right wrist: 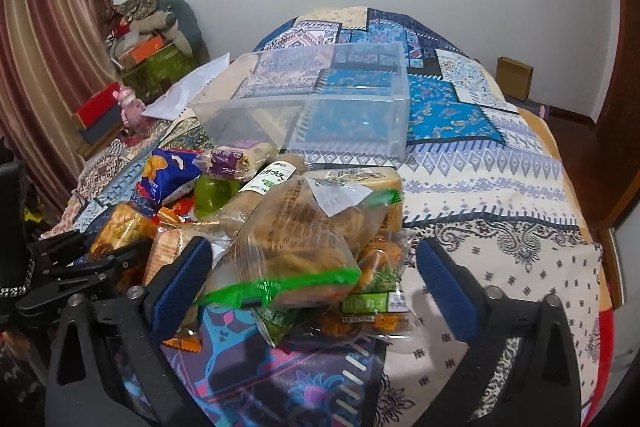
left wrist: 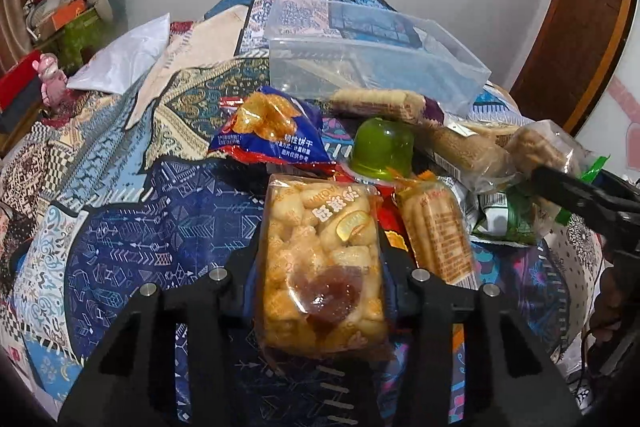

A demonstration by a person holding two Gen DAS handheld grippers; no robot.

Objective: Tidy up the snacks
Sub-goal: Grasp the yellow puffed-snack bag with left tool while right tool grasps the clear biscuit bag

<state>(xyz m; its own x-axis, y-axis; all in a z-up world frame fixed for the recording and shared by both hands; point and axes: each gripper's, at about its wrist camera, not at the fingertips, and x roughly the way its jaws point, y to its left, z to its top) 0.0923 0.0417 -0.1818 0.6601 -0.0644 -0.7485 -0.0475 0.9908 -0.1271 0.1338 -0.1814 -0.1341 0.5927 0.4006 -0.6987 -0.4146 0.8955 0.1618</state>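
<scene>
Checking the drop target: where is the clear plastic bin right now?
In both views the clear plastic bin sits on the patterned bedspread, just beyond the snack pile.

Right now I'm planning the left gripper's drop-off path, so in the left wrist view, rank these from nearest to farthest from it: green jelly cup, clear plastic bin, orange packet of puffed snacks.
1. Orange packet of puffed snacks: between the left gripper fingers.
2. Green jelly cup: ahead, slightly right.
3. Clear plastic bin: beyond the pile, farthest.

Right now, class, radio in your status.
Left gripper shut on orange snack pack. Right gripper open around green-edged packet. Clear bin empty, beyond pile.
</scene>
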